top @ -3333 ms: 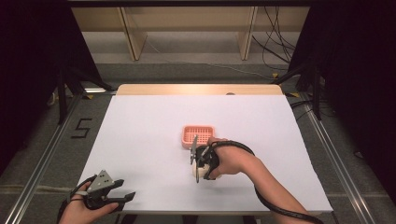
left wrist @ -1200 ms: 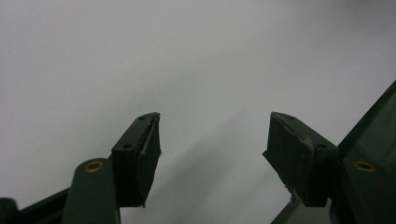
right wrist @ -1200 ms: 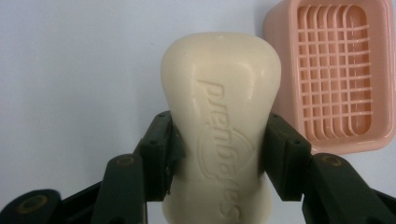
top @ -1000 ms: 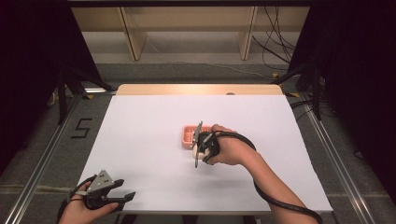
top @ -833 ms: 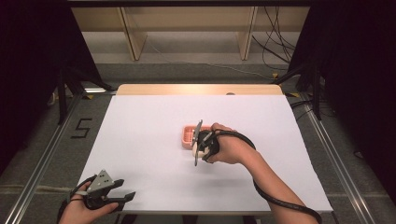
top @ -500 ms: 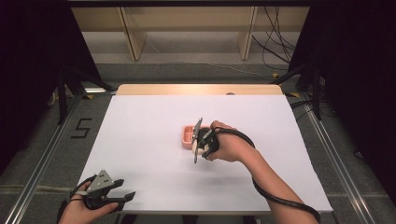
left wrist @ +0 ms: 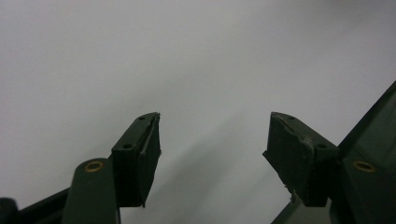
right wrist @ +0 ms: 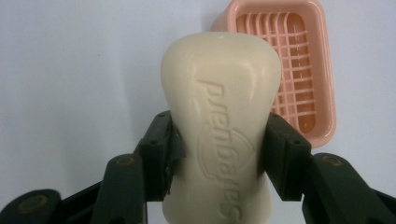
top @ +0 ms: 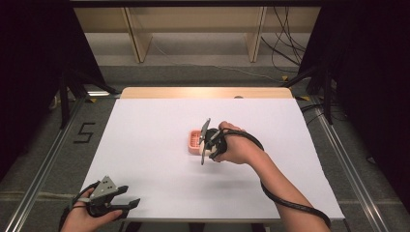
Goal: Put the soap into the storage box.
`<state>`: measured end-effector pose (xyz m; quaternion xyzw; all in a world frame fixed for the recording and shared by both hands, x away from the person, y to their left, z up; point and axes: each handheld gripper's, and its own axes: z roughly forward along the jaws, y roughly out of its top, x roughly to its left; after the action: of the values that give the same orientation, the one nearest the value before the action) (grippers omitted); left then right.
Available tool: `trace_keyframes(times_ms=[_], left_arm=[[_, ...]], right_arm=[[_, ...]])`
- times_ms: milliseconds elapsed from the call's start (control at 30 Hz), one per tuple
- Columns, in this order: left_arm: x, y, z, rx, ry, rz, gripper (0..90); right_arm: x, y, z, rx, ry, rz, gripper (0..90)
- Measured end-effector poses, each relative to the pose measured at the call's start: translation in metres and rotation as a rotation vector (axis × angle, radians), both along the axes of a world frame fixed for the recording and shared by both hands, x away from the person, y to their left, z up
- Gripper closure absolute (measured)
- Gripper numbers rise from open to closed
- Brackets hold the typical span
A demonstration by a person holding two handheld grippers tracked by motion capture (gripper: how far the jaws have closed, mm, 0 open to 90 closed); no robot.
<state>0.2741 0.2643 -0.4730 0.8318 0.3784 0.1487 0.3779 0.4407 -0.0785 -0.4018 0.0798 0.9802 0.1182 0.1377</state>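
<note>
The right gripper (right wrist: 219,154) is clamped on a cream bar of soap (right wrist: 219,130), its two black jaws pressing the narrowed waist of the bar from either side. The soap is held up off the white table (top: 145,145), just this side of a pink soap dish (right wrist: 299,79) that sits near the middle of the table. From the high view the right gripper (top: 207,145) hangs right at the near-right edge of the dish (top: 194,141), so I'd say the step in hand is carrying the soap to the dish.

The next move looks like a short one: bring the bar over the dish, line its long side up with the dish's long side, lower it onto the ribbed grid and only then let the jaws part. Soap is slick, so a tilted release could send it sliding off the rim.

The dish itself is empty; its slatted floor is bare.

The left gripper (top: 109,198) rests at the near left corner of the table, jaws apart with nothing between them.
</note>
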Motion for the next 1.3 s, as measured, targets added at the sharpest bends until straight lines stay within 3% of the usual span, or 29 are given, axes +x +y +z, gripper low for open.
trace_keyframes(times_ms=[200,233,367,500,567,700,1000,1133,1300], left_arm=[[0.0,0.0,0.0,0.0,0.0,0.0,34.5],[0.0,0.0,0.0,0.001,0.001,0.001,34.6],[0.0,0.0,0.0,0.001,0.001,0.001,34.6],[0.0,0.0,0.0,-0.001,0.0,0.0,34.6],[0.0,0.0,0.0,-0.001,-0.001,0.0,34.6],[0.0,0.0,0.0,0.0,-0.001,-0.001,34.6],[0.0,0.0,0.0,0.0,-0.002,-0.002,34.6],[0.001,0.0,0.0,0.001,-0.006,-0.002,34.6],[0.001,0.0,0.0,0.004,-0.007,-0.004,34.6]], right_arm=[[0.002,0.002,0.0,-0.002,-0.006,-0.011,50.4],[0.004,0.002,0.0,0.003,-0.008,0.015,50.5],[0.002,0.003,0.0,-0.005,-0.002,-0.035,50.4],[0.004,0.004,0.001,-0.001,-0.012,-0.019,50.4],[0.008,0.003,0.002,0.001,-0.031,0.023,50.5],[0.006,0.005,0.002,-0.003,-0.026,-0.017,50.5],[0.012,0.006,0.004,0.001,-0.047,0.021,50.4],[0.011,0.009,0.005,-0.002,-0.041,-0.007,50.4],[0.015,0.009,0.005,-0.004,-0.061,0.028,50.4]])
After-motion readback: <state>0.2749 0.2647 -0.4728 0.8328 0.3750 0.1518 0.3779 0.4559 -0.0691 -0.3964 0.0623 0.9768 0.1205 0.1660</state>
